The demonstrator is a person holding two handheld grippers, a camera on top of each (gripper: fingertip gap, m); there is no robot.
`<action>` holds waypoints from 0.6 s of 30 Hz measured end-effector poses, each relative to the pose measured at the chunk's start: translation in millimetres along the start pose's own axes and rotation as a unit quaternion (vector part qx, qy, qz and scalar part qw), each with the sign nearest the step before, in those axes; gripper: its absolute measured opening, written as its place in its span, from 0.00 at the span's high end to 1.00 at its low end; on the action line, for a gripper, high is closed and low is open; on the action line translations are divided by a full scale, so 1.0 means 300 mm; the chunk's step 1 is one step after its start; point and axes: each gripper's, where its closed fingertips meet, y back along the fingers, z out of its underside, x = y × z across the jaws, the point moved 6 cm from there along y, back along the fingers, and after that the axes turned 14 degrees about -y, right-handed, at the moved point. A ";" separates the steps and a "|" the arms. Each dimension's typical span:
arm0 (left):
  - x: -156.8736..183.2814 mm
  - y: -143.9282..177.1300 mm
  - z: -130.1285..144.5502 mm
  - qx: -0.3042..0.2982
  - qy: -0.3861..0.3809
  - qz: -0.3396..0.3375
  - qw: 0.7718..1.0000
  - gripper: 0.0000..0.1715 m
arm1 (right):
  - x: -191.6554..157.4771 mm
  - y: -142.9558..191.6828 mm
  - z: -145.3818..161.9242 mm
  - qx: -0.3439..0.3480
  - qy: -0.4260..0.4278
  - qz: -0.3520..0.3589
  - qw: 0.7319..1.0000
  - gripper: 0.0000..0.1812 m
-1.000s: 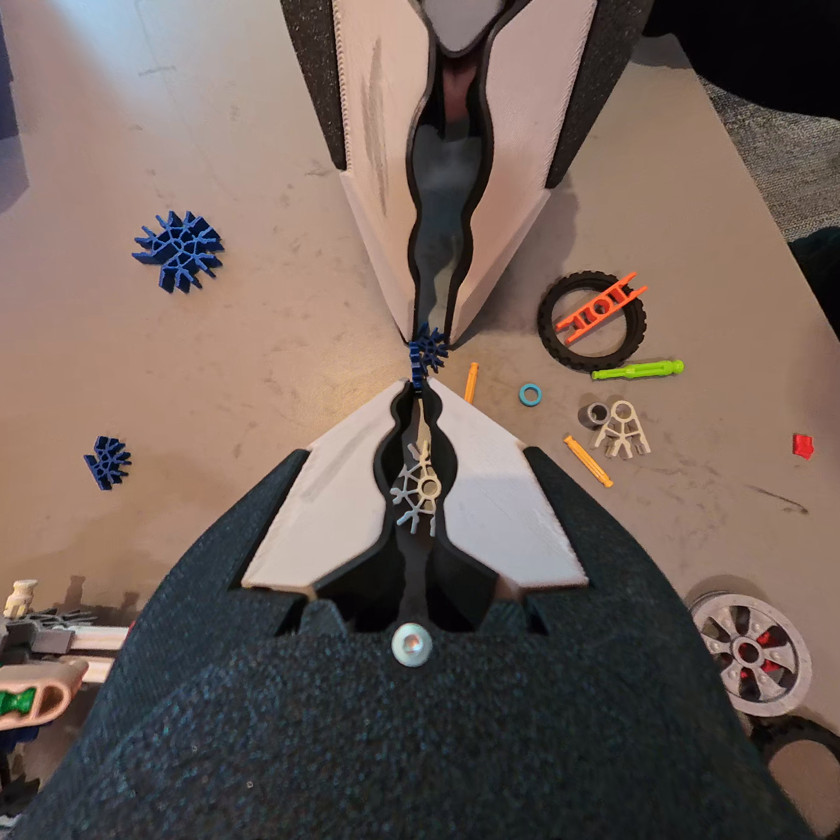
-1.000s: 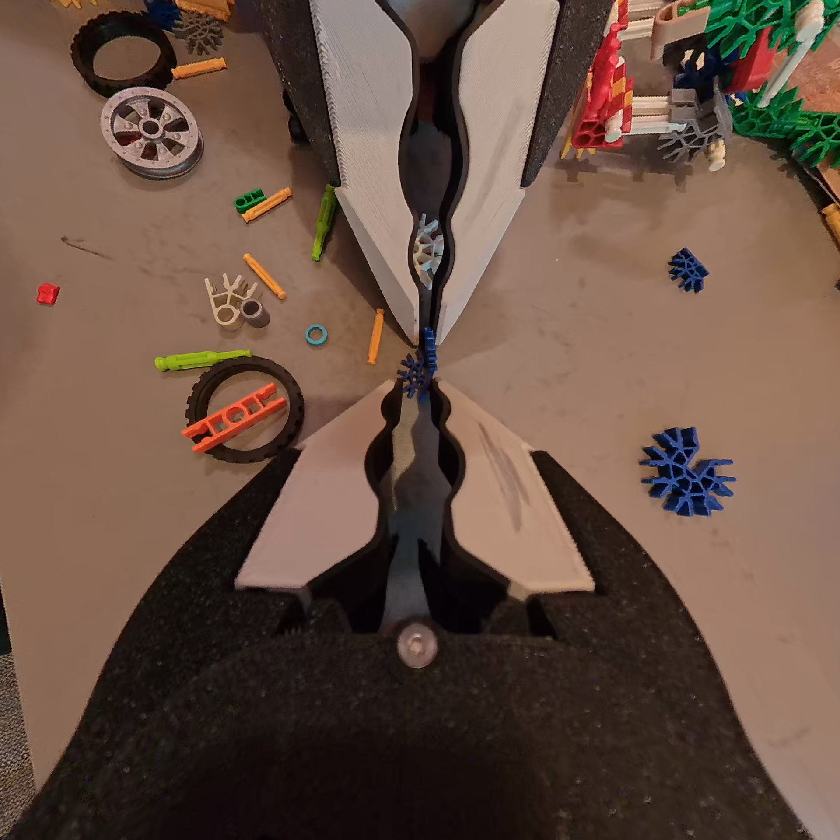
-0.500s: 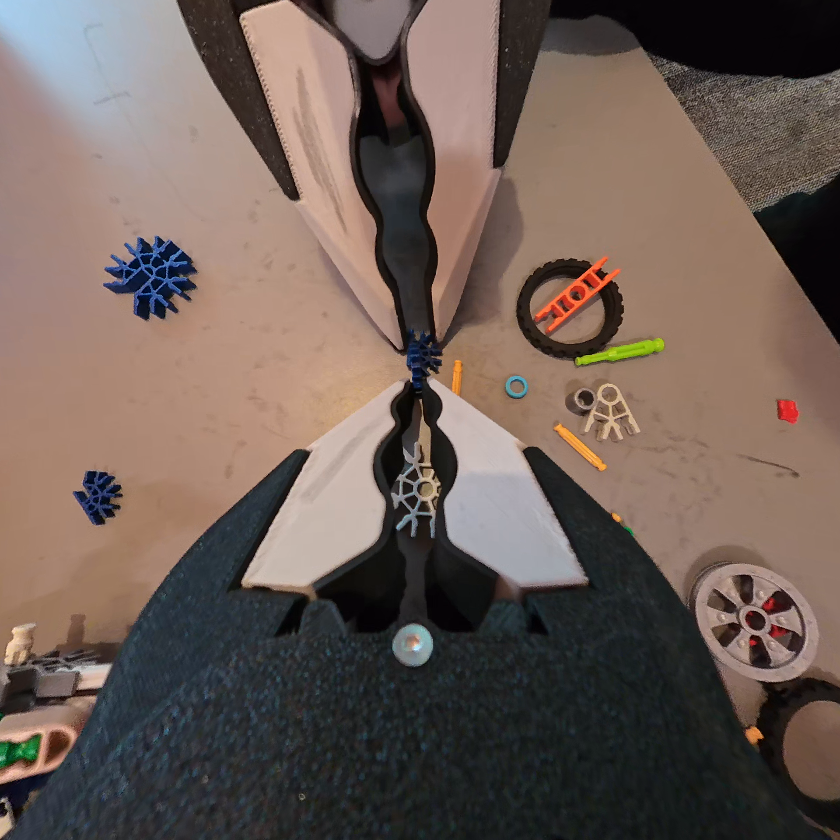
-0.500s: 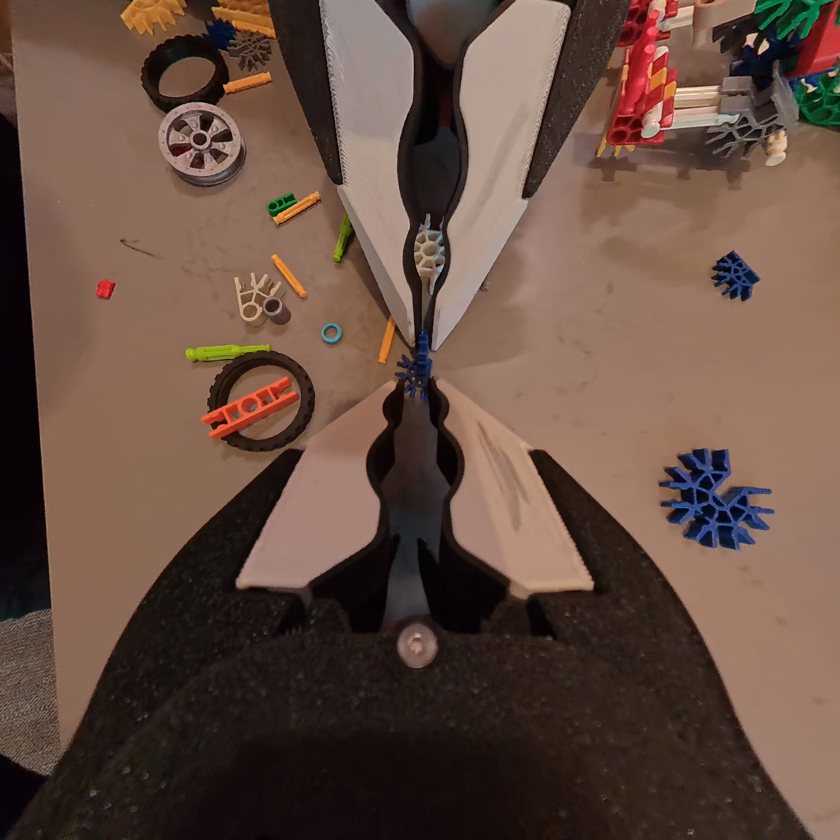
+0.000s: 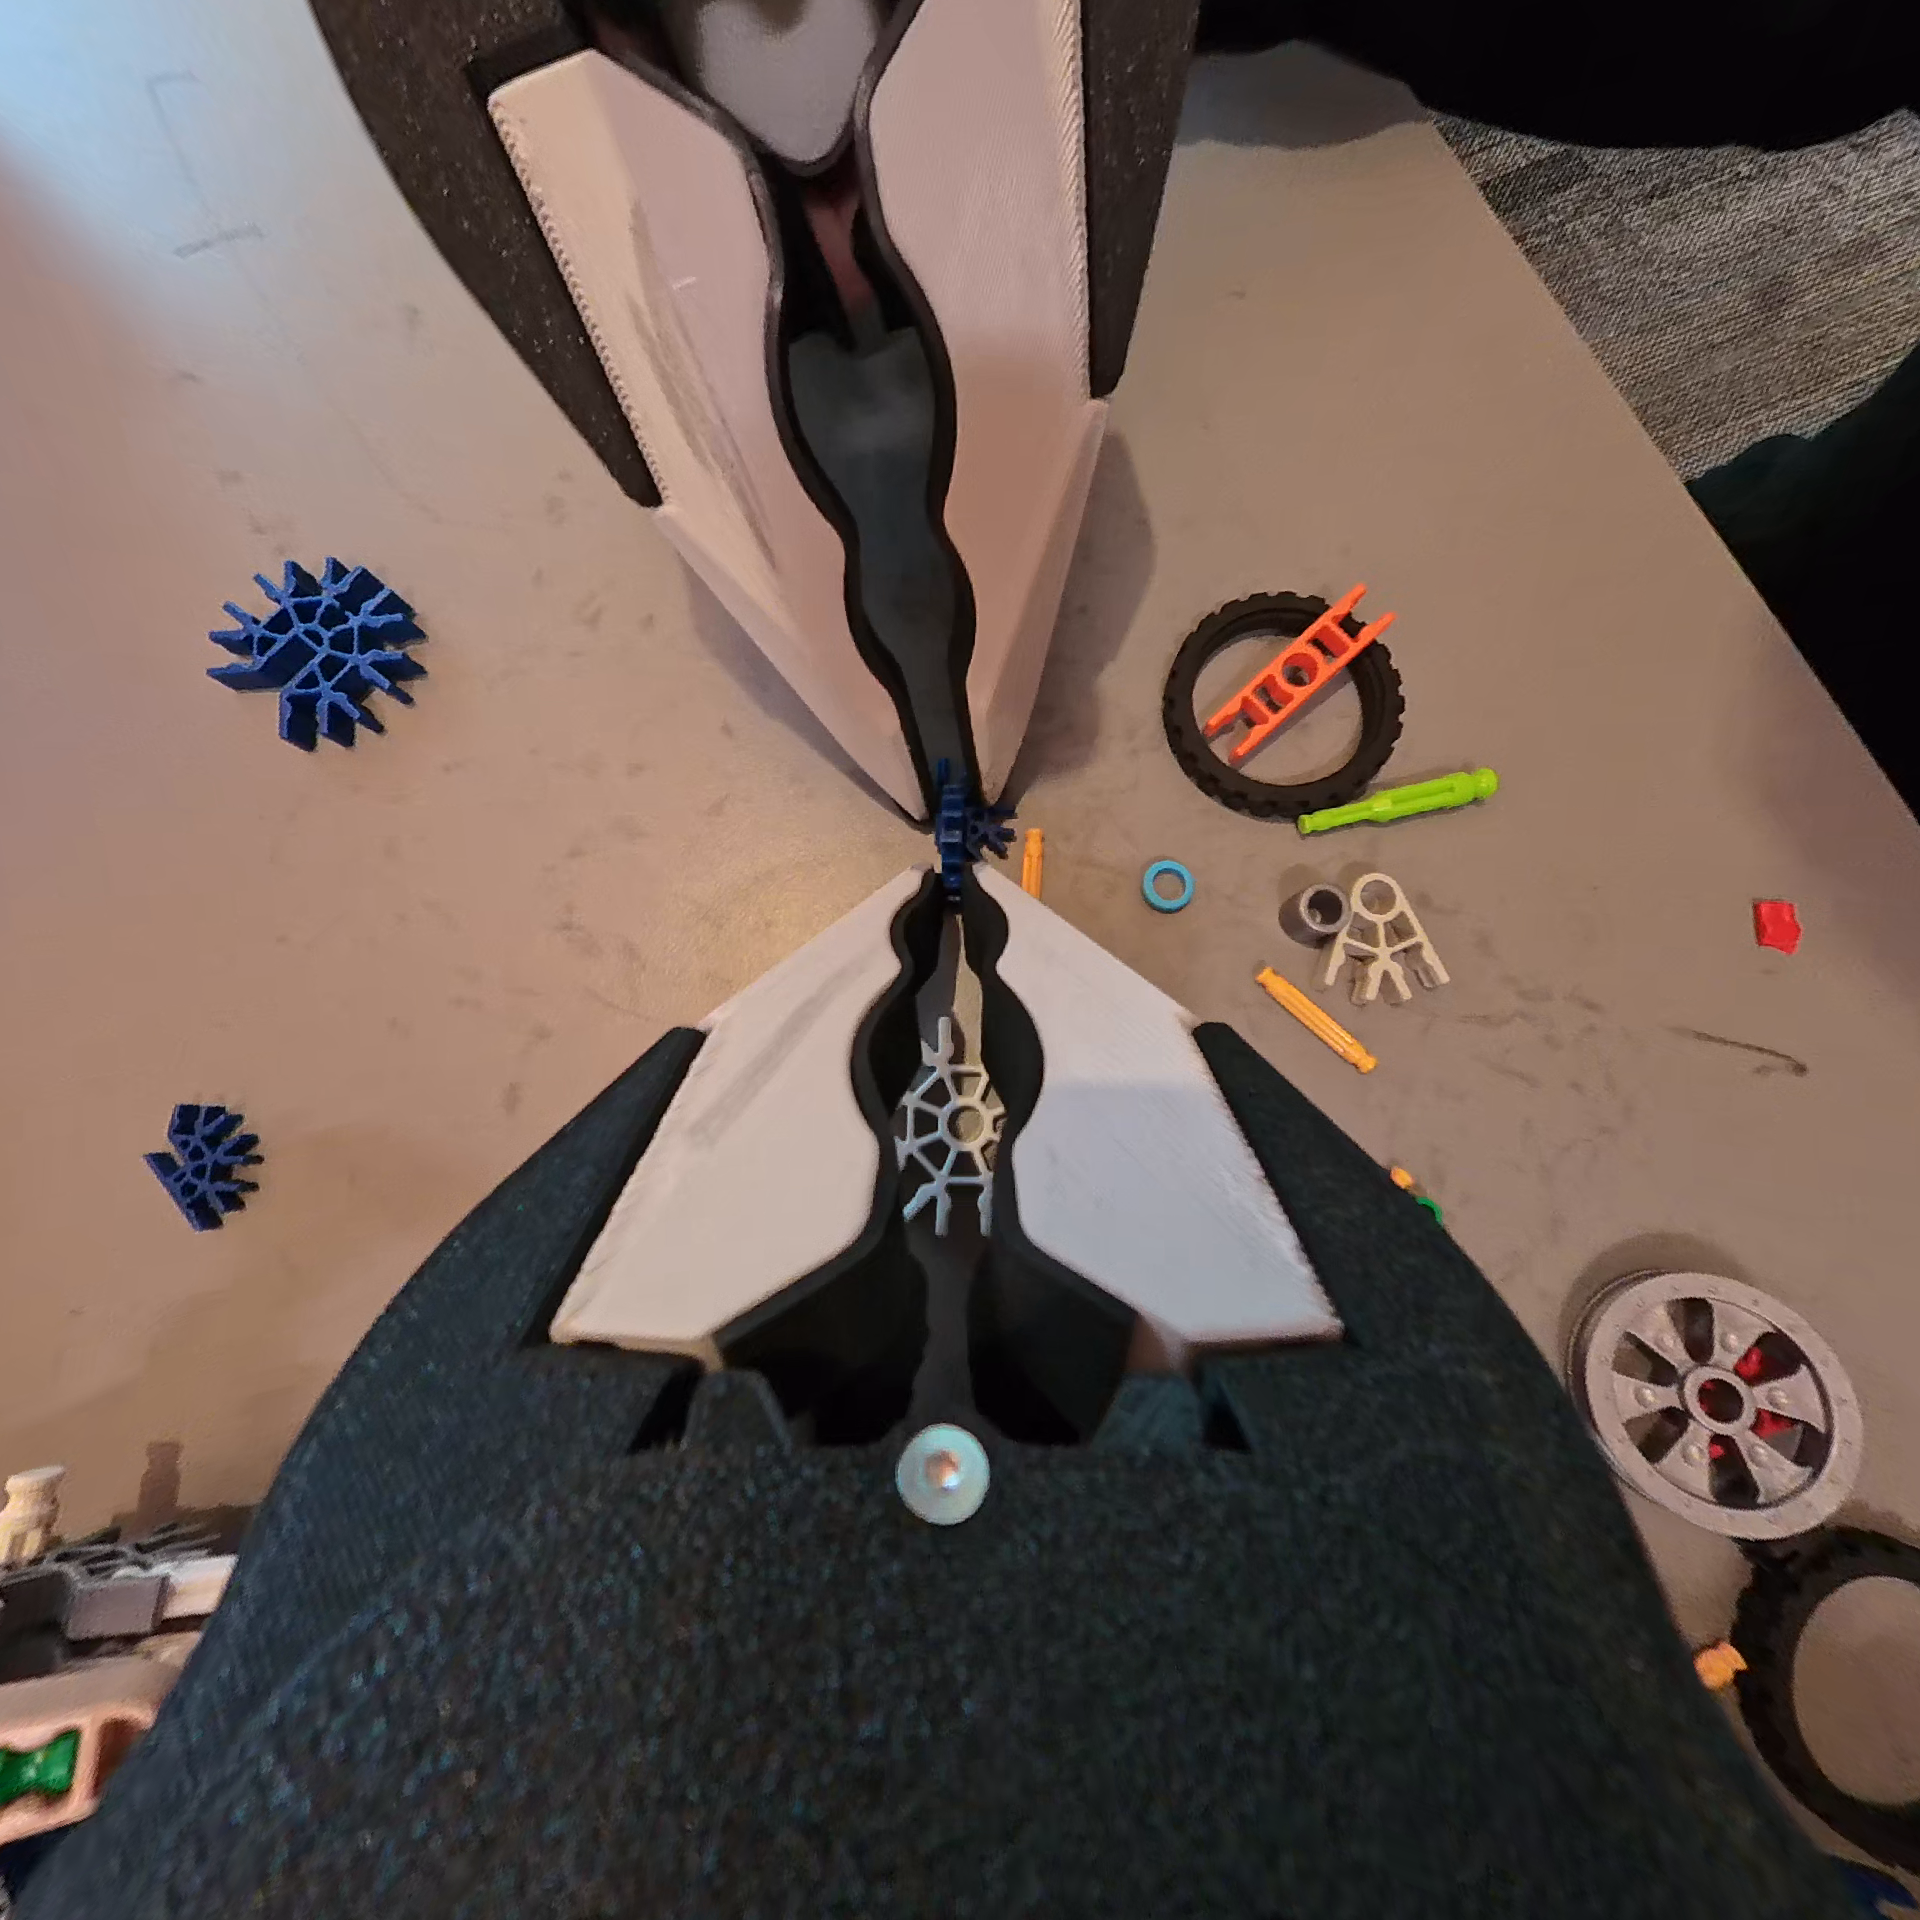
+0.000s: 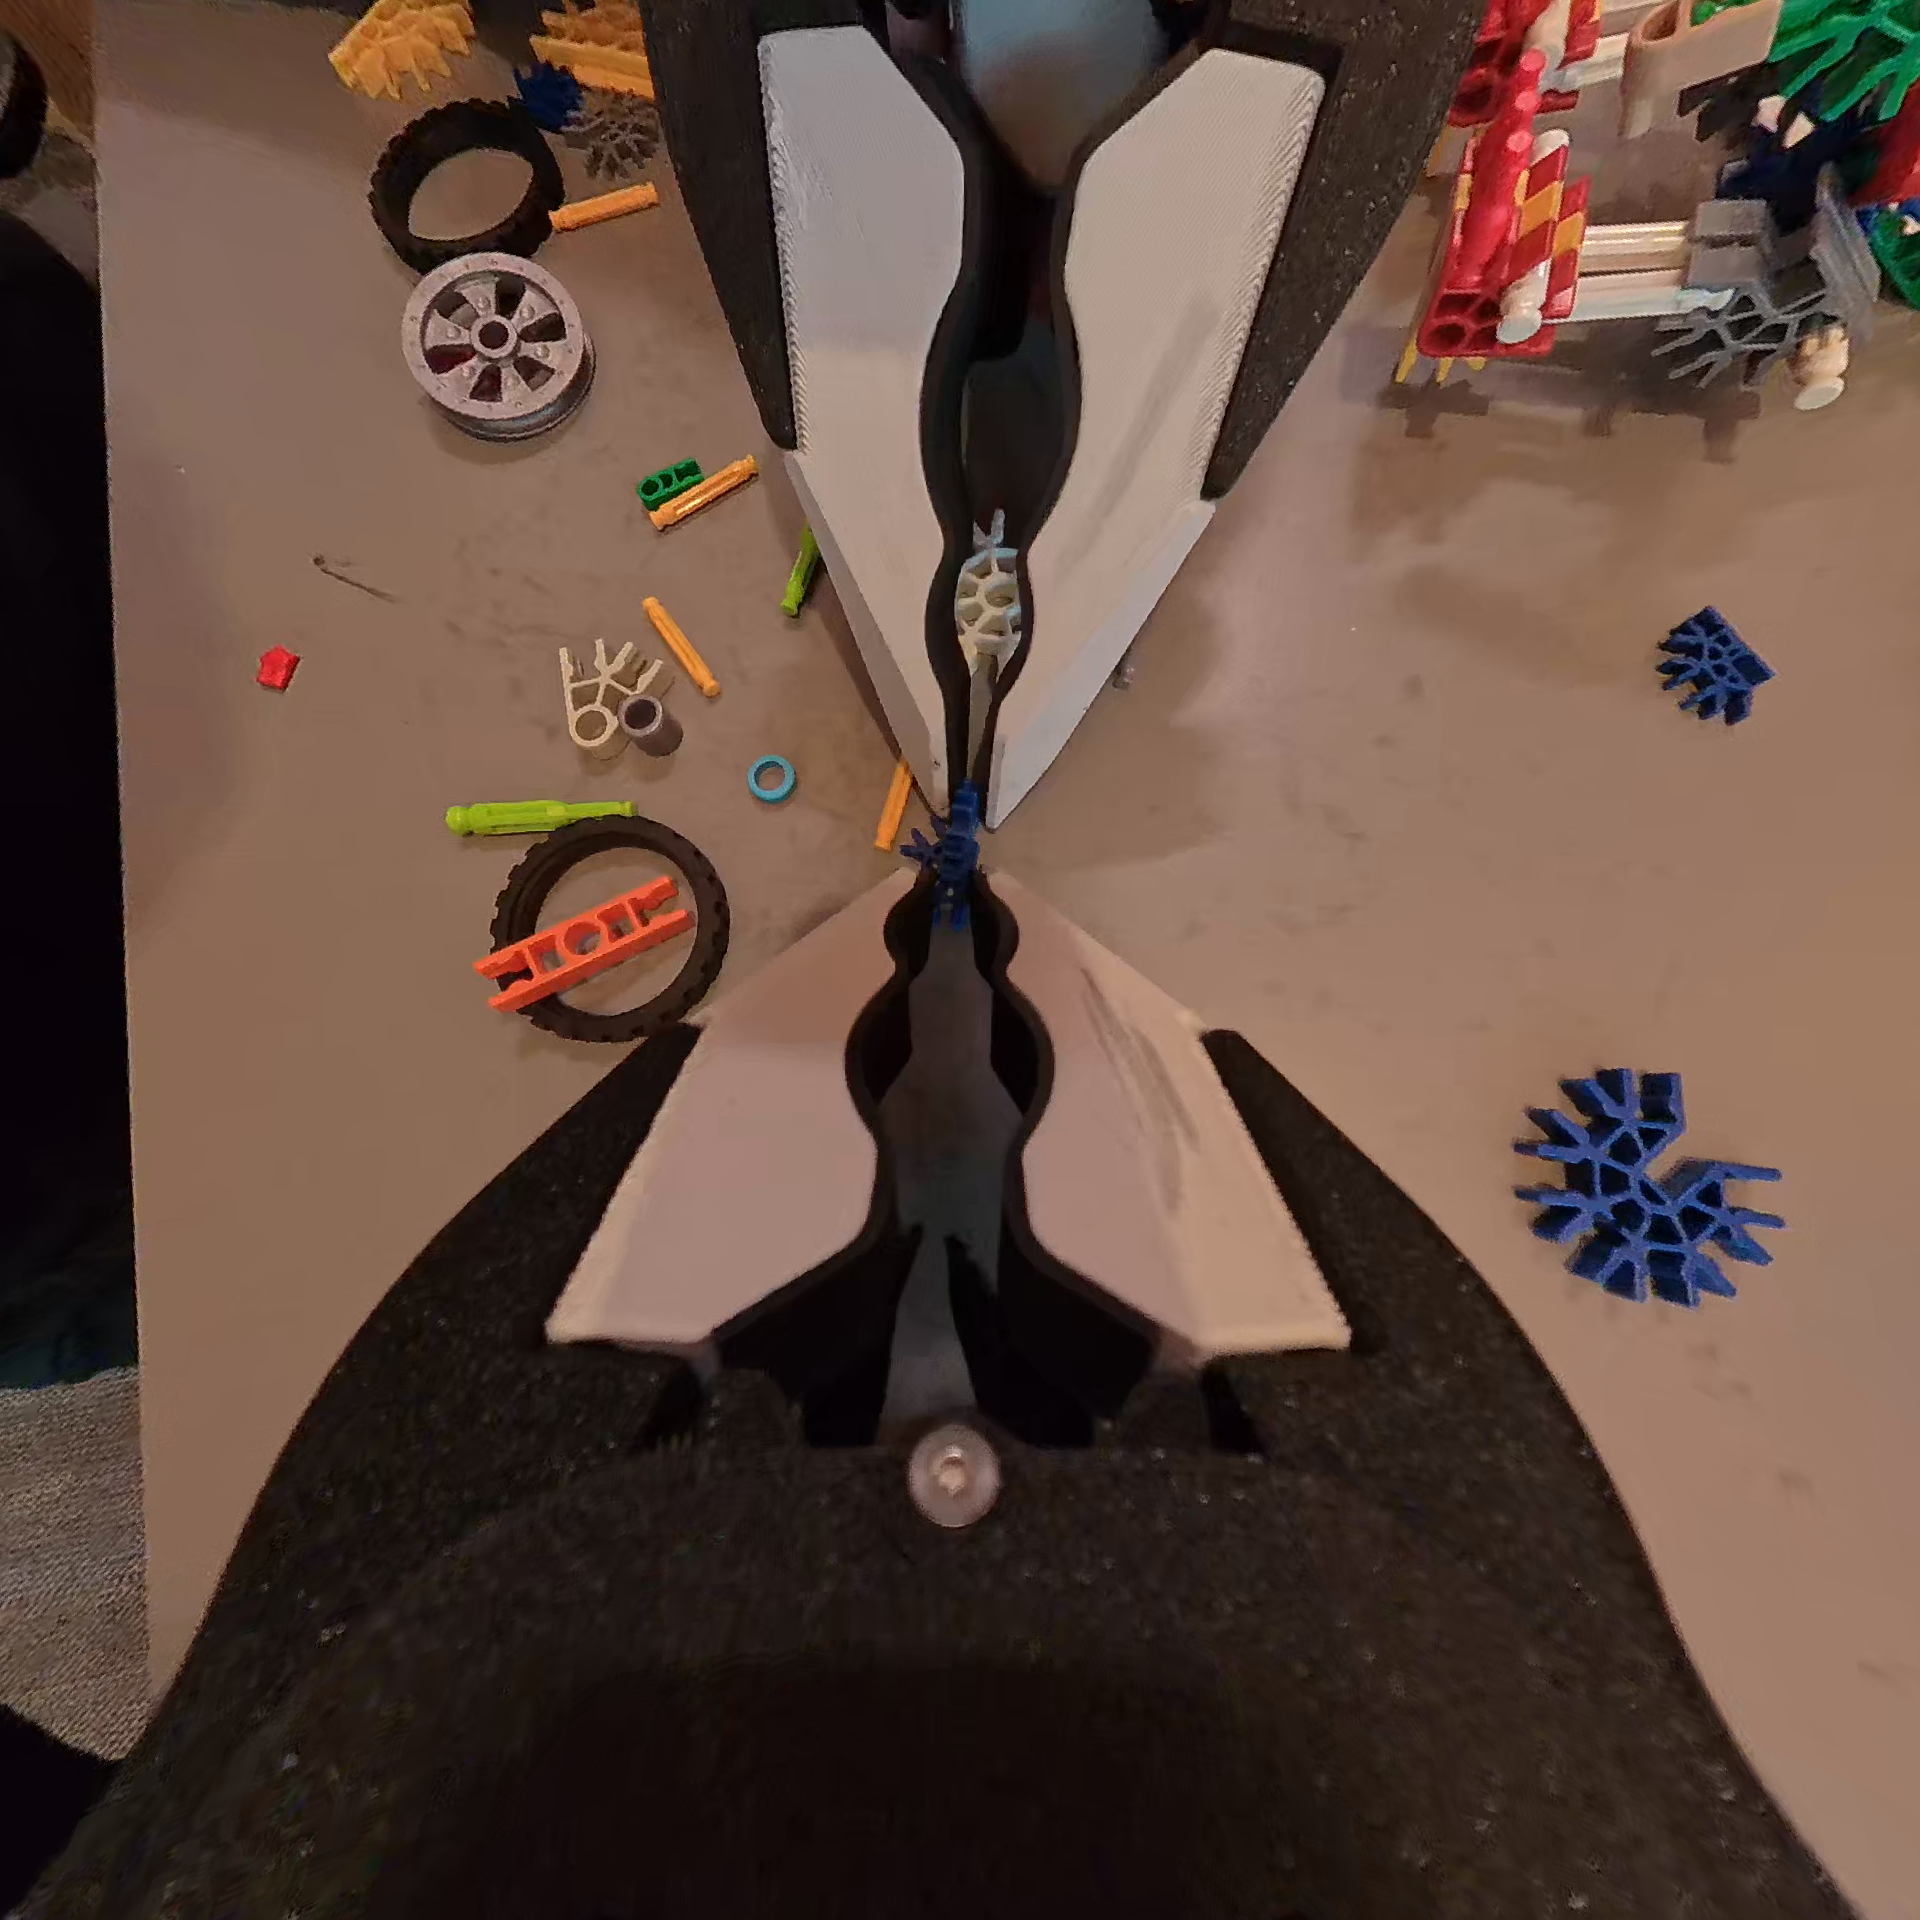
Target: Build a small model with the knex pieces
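Observation:
My left gripper (image 5: 951, 883) and right gripper (image 6: 951, 894) meet tip to tip above a tan table (image 5: 582, 894). The left one is shut on a pale grey snowflake connector (image 5: 951, 1127) with a thin grey rod running out to its tips; the connector also shows in the right wrist view (image 6: 987, 603). A small dark blue connector (image 5: 966, 826) sits between the two pairs of tips. The right gripper is shut on this blue connector (image 6: 948, 847). How the rod and the blue connector join is hidden by the fingertips.
A black tyre (image 5: 1184, 717) with an orange piece (image 5: 1294, 686) in it, a lime rod (image 5: 1397, 800), a grey wheel hub (image 5: 1720, 1403) and small loose parts lie on one side. Two blue connectors (image 5: 322, 649) (image 5: 203, 1164) lie opposite. A coloured built model (image 6: 1662, 239) stands farther off. Left and right tips are no more than a few centimetres apart. Left tips and right tips are each some 15 cm from the grey wheel hub (image 5: 1720, 1403). My right wrist view (image 6: 490, 332) looks at it from another angle.
Both grippers stay shut and tip to tip. The pair has drifted over the table, and the right gripper now leans more to the left in the left wrist view.

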 end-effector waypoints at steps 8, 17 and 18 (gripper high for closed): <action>0.000 -0.004 -0.003 0.000 0.001 -0.005 1.000 1.00 | -0.014 0.035 0.009 0.004 -0.008 0.043 0.999 0.90; -0.001 -0.004 -0.005 -0.006 0.003 -0.005 1.000 1.00 | -0.021 0.016 0.019 0.004 0.011 0.062 0.998 0.97; -0.001 -0.004 -0.005 -0.006 0.003 -0.004 1.000 1.00 | -0.022 0.015 0.017 0.003 0.012 0.061 0.998 0.97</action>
